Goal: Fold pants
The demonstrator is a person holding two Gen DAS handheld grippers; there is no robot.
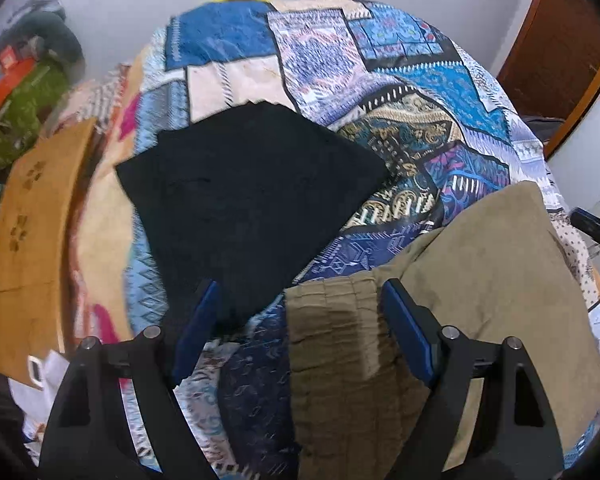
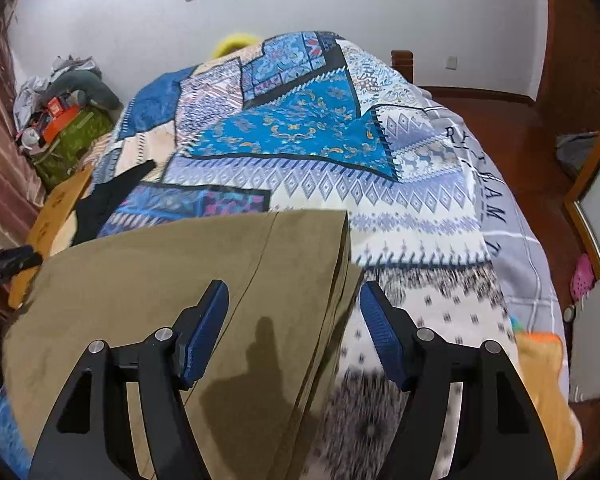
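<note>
Your khaki pants (image 1: 480, 272) lie folded on the patchwork quilt (image 1: 400, 80), which serves as the landmark here. In the left wrist view, your left gripper (image 1: 300, 300) hangs over the quilt with its jaws spread wide and nothing between the pads. The gathered waistband end of the pants sits under the gap, closer to the right-hand finger (image 1: 406, 328) than to the other, while patterned quilt shows beneath the rest of the gap. A black folded garment (image 1: 252, 200) rests on the quilt beyond the left-hand finger, just beside the waistband; whether the two cloths touch is unclear.

In the right wrist view, your right gripper (image 2: 294, 304) is also wide open and holds nothing. The pants (image 2: 180, 272) spread across the quilt (image 2: 300, 132) under the left-hand finger (image 2: 206, 328), and their stacked folded edge runs through the gap between the jaws. The right-hand finger hangs over bare quilt, past that edge.
</note>
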